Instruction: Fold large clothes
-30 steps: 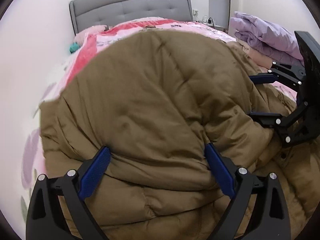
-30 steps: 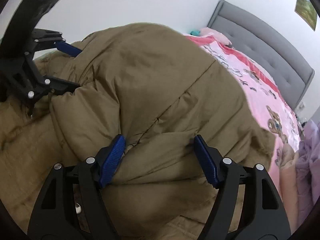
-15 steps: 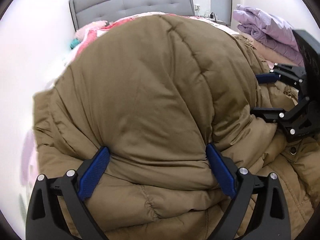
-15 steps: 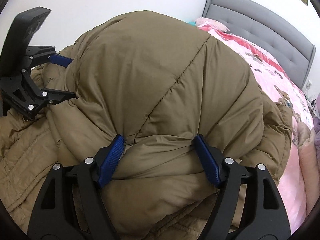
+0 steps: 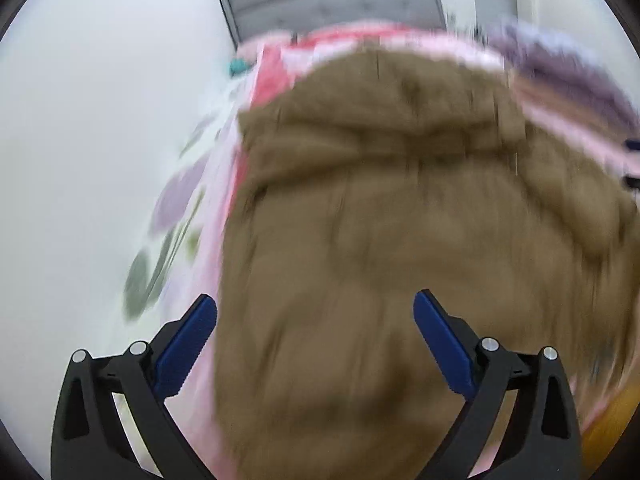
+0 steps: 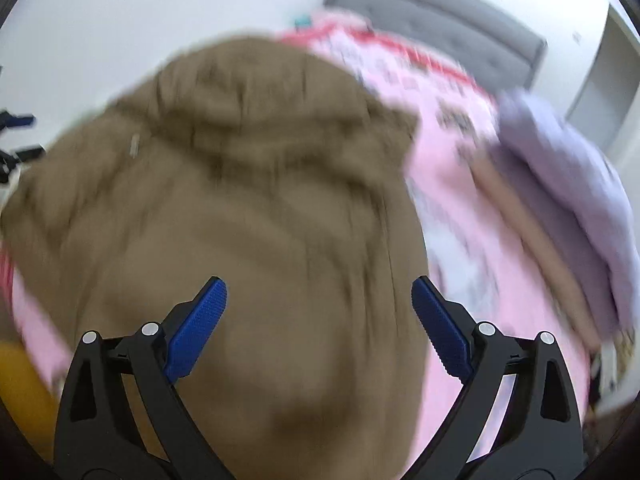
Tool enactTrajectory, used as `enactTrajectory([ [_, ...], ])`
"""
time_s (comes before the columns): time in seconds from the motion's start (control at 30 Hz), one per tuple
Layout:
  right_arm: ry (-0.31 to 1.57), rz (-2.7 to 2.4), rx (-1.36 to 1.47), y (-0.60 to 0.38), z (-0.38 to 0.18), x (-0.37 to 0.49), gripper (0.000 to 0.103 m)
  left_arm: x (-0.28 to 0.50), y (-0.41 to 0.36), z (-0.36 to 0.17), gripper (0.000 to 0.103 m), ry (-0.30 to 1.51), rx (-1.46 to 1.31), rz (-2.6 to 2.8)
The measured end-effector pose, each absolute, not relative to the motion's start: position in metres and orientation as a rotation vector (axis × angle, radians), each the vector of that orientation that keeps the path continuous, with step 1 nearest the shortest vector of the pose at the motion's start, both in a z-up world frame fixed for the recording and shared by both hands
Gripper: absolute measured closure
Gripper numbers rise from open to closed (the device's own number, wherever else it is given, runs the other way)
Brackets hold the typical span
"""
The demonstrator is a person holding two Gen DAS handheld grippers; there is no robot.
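Observation:
A big brown padded coat (image 5: 380, 220) lies on a bed with a pink cover (image 5: 276, 68); it also fills the right wrist view (image 6: 248, 200). Both views are blurred by motion. My left gripper (image 5: 316, 340) is open, its blue pads wide apart over the coat's near end, holding nothing. My right gripper (image 6: 318, 324) is open too, above the coat's near end. The tips of the other gripper show at the edge of each view.
A grey padded headboard (image 5: 332, 4) stands at the far end against a white wall. Folded lilac and pink bedding (image 6: 568, 208) lies to the right of the coat. A yellow-orange surface (image 6: 20, 384) shows at the bed's near edge.
Both grippers held a raised bulge of coat between their pads; now both are free of it and drawn back. The coat has dropped flatter onto the bed.

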State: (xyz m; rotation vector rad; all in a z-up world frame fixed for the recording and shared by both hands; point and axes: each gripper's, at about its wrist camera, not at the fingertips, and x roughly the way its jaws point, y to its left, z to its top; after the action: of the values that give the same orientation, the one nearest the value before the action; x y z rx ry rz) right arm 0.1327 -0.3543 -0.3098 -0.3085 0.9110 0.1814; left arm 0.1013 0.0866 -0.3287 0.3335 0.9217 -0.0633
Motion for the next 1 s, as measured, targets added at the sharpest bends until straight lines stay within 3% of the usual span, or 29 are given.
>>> enactTrajectory([
  [0.17, 1.023, 0.116, -0.509, -0.361, -0.334, 0.038, 0.013, 0.018, 0.105, -0.354, 0.006, 1.024, 0.495, -0.023],
  [0.3, 1.041, 0.033, -0.594, -0.373, -0.364, 0.011, 0.014, -0.013, 0.104, -0.382, 0.006, 1.034, 0.673, -0.026],
  [0.57, 0.951, -0.126, -0.47, -0.396, -0.38, 0.054, 0.024, 0.027, 0.134, -0.413, 0.007, 1.014, 0.652, 0.115],
  [0.8, 0.798, -0.182, -0.427, -0.41, -0.342, 0.086, 0.025, 0.062, 0.151, -0.377, 0.007, 0.875, 0.572, 0.143],
  [0.87, 0.842, -0.175, -0.332, -0.419, -0.347, 0.095, 0.025, 0.07, 0.158, -0.382, 0.007, 0.893, 0.531, 0.165],
  [1.0, 0.954, -0.133, -0.378, -0.412, -0.385, 0.093, 0.032, 0.061, 0.141, -0.421, 0.007, 0.986, 0.699, 0.062],
])
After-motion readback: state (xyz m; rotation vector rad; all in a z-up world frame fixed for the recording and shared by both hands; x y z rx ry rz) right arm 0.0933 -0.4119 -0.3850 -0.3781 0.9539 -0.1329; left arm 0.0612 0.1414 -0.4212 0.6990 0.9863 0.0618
